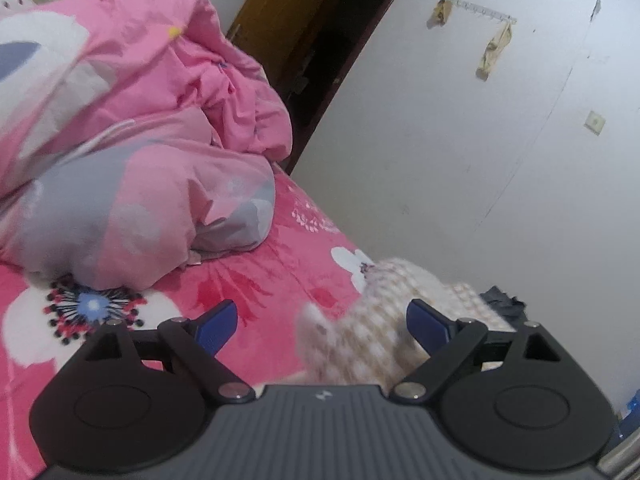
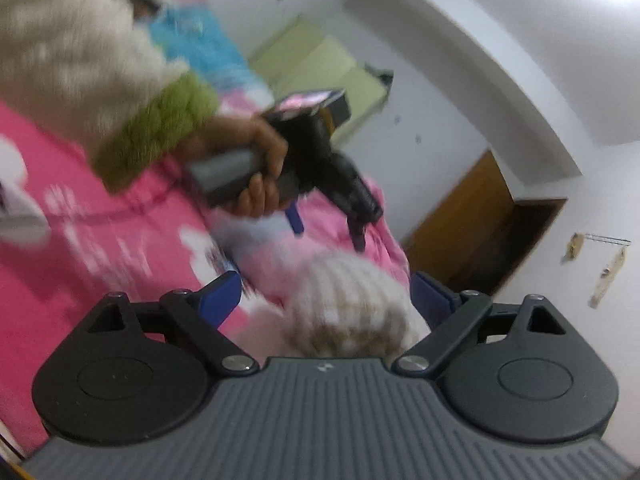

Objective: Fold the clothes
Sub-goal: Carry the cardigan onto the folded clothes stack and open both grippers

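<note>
A cream and beige checked knit garment [image 1: 372, 320] lies bunched on the pink floral bed sheet [image 1: 260, 280]. It sits between the blue fingers of my left gripper [image 1: 322, 326], close to the right finger [image 1: 426, 326]; the jaws stand wide and open. The right wrist view is blurred. There the same garment [image 2: 348, 312] lies between the wide jaws of my right gripper [image 2: 328, 298], clear of the left finger [image 2: 224, 300]. Beyond it a hand [image 2: 260, 184] with a green cuff [image 2: 156, 132] holds the left gripper [image 2: 328, 228] over the bed.
A heaped pink quilt [image 1: 140, 140] fills the left of the bed. A white wall [image 1: 460, 140] and a dark doorway [image 1: 340, 40] stand behind. Something dark [image 1: 500, 300] lies past the garment at the bed's edge. A blue cloth [image 2: 200, 48] lies farther along the bed.
</note>
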A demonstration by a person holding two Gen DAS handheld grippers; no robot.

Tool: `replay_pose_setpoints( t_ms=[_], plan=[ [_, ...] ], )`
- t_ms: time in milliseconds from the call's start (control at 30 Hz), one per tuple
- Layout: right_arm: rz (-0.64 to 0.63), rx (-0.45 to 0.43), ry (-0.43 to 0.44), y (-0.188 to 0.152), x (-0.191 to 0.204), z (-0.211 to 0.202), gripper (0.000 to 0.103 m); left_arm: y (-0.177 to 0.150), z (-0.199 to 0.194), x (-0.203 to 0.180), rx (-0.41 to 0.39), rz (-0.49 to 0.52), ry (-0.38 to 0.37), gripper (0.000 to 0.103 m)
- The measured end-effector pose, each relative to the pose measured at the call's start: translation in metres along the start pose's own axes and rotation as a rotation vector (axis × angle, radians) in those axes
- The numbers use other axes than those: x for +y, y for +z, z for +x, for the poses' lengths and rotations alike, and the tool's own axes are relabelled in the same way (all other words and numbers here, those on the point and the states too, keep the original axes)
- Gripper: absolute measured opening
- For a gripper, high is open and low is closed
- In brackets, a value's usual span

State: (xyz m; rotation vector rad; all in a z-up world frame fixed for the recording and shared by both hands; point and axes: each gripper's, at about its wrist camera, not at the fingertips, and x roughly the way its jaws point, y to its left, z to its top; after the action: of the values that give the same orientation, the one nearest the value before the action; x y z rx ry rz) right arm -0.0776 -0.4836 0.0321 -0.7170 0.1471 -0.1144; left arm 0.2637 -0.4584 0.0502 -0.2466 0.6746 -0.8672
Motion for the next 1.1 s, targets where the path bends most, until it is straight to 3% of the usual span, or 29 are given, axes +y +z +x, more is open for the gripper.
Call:
replay_pose_setpoints(
  t_ms=[33, 167, 300, 433, 567, 700, 833, 933, 1100],
  plan=[
    [0.025, 0.026, 0.001, -0.001, -0.007, 0.006, 0.068, 0.001, 0.009, 0.000, 0.012, 0.002, -0.010, 0.092],
    [0.112, 0.077, 0.008, -0.003, -0.023, 0.008, 0.058, -0.001, 0.027, -0.006, 0.051, 0.029, -0.063, 0.092],
    [0.097, 0.091, 0.011, -0.007, -0.020, -0.007, 0.056, -0.007, 0.019, -0.020, 0.061, 0.047, -0.124, 0.084],
    [0.096, 0.094, 0.013, -0.016, -0.023, -0.011, 0.055, -0.013, 0.010, -0.037, 0.053, 0.098, -0.157, 0.084],
    [0.128, 0.096, 0.001, -0.021, -0.020, -0.003, 0.055, -0.018, 0.007, -0.047, 0.036, 0.152, -0.155, 0.084],
    [0.127, 0.088, -0.003, -0.023, -0.009, 0.002, 0.055, -0.019, 0.006, -0.037, 0.034, 0.136, -0.157, 0.088],
    [0.124, 0.080, -0.028, -0.016, -0.010, -0.002, 0.062, -0.019, -0.012, -0.036, -0.003, 0.145, -0.130, 0.088],
    [0.168, 0.045, -0.053, -0.007, -0.014, -0.012, 0.075, -0.018, -0.034, -0.038, -0.031, 0.150, -0.125, 0.089],
    [0.399, -0.036, -0.055, 0.009, -0.022, -0.048, 0.086, -0.019, -0.090, -0.040, -0.060, 0.143, -0.122, 0.094]
  ],
)
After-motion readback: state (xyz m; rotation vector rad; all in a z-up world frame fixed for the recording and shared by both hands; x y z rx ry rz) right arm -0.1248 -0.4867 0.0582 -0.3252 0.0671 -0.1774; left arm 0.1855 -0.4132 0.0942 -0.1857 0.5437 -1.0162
